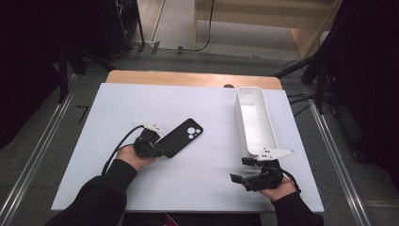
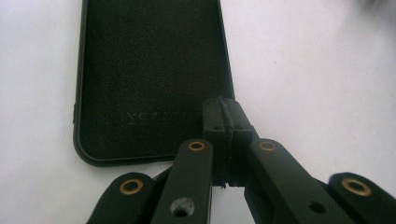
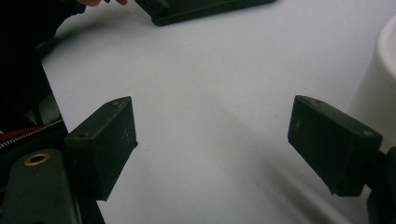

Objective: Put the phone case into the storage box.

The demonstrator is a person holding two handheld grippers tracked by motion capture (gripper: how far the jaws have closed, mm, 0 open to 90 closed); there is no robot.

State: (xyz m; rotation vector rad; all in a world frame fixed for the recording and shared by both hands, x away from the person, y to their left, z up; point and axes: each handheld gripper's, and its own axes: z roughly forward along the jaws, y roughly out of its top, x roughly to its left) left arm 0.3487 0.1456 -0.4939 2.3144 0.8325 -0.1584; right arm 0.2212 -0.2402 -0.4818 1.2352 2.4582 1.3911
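A black phone case (image 1: 182, 136) lies flat on the white table (image 1: 141, 108), camera cutouts at its far end; the left gripper view shows its textured back (image 2: 149, 70). My left gripper (image 1: 163, 151) is shut, its pads pressed together with nothing between them. Its tips (image 2: 224, 119) sit at the case's near corner, touching or just over its edge. My right gripper (image 1: 240, 170) rests near the front right of the table, jaws wide open around bare table surface (image 3: 212, 140). The case's end (image 3: 205, 9) appears far off in the right gripper view.
A long white tray (image 1: 255, 120) stands on the right side of the table, its near end just behind my right gripper and its wall (image 3: 385, 70) beside the right jaw. A wooden strip (image 1: 188, 77) borders the table's far edge.
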